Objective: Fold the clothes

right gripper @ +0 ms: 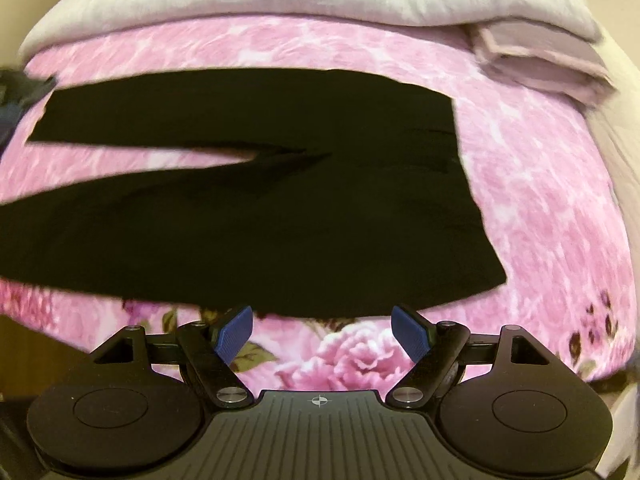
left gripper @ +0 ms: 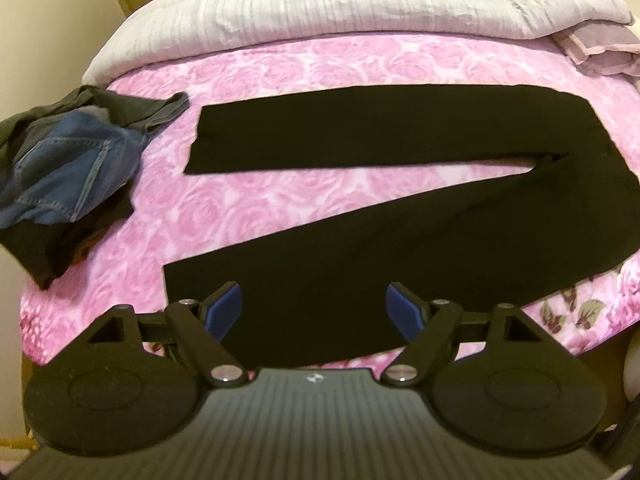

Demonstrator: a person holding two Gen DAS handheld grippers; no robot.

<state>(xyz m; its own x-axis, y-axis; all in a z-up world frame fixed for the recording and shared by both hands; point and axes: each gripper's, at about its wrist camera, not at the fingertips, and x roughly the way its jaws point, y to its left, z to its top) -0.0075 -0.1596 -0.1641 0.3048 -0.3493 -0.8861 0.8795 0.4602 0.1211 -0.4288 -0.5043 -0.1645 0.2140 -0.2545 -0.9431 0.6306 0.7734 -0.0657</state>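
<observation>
Black trousers (left gripper: pixel 360 216) lie flat on a pink rose-patterned bed (left gripper: pixel 280 68), legs splayed toward the left and waist to the right. My left gripper (left gripper: pixel 314 304) hangs open above the near leg close to its cuff, blue pads apart, nothing between them. In the right wrist view the same trousers (right gripper: pixel 280 208) fill the middle, waistband edge at the right. My right gripper (right gripper: pixel 322 330) stands open over the bedspread just in front of the trousers' near edge, empty.
A heap of clothes with blue jeans (left gripper: pixel 68 168) on top sits at the bed's left edge. A folded pale grey quilt (left gripper: pixel 340 0) lies across the far side, with a folded lilac cloth (right gripper: pixel 540 64) at the far right. Bare bedspread (right gripper: pixel 540 200) right of the waistband.
</observation>
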